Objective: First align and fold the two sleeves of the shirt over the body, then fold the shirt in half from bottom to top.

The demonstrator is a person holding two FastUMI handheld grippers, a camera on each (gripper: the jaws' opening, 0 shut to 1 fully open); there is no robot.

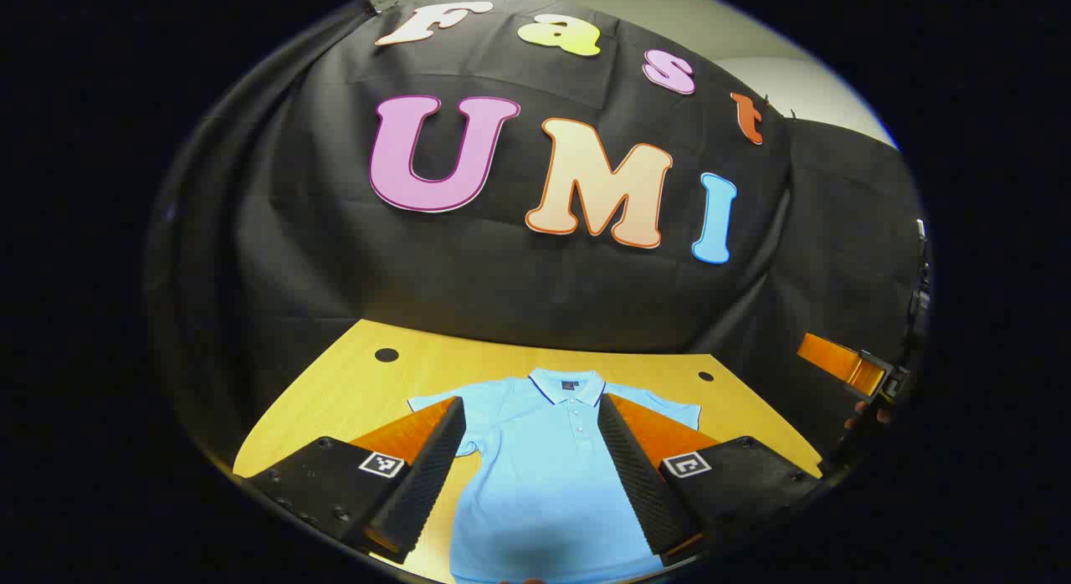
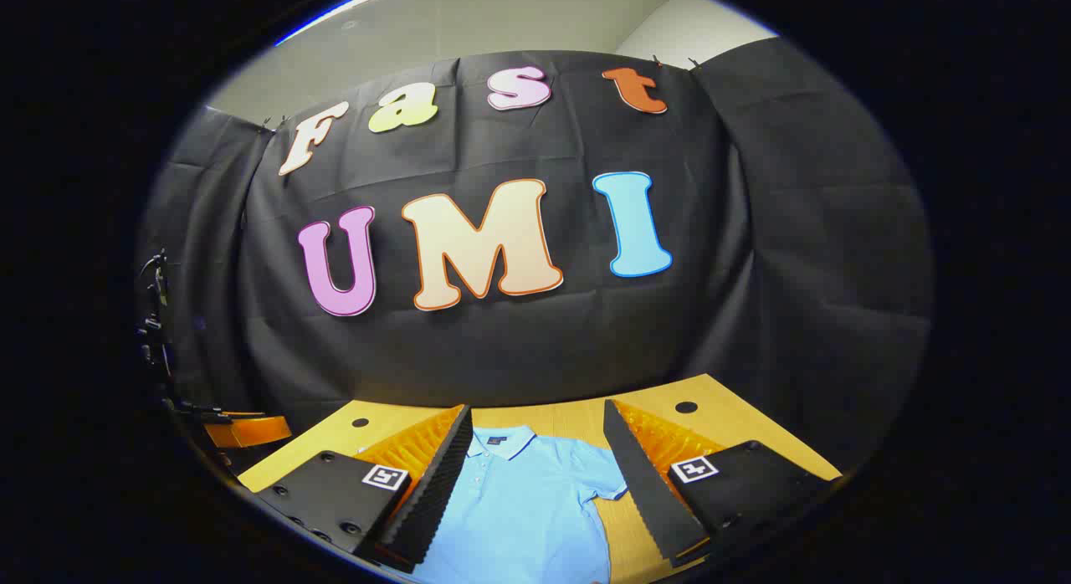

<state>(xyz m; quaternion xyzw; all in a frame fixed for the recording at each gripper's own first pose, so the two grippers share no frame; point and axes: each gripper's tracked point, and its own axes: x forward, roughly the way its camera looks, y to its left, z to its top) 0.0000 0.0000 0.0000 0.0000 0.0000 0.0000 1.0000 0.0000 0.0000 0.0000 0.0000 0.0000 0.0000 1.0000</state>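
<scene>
Lying flat on the table [image 1: 351, 383], the shirt [image 1: 544, 475] has sleeves spread.

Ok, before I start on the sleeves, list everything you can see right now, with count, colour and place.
polo shirt: one, light blue, lying flat and unfolded on the table, collar toward the wall, both short sleeves spread out.
table: one, yellowish wood top, under the shirt, running back to the wall.
round holes: two, dark, in the table's far corners.
booth wall: one, black cloth, behind the table.
room wall: pale, above the cloth.
left gripper: one, open, above the shirt, fingers apart either side of the shirt's body.
right gripper: one, open, above the shirt's sleeve side; also seen at the right edge of the left gripper view, with a hand holding it.
</scene>
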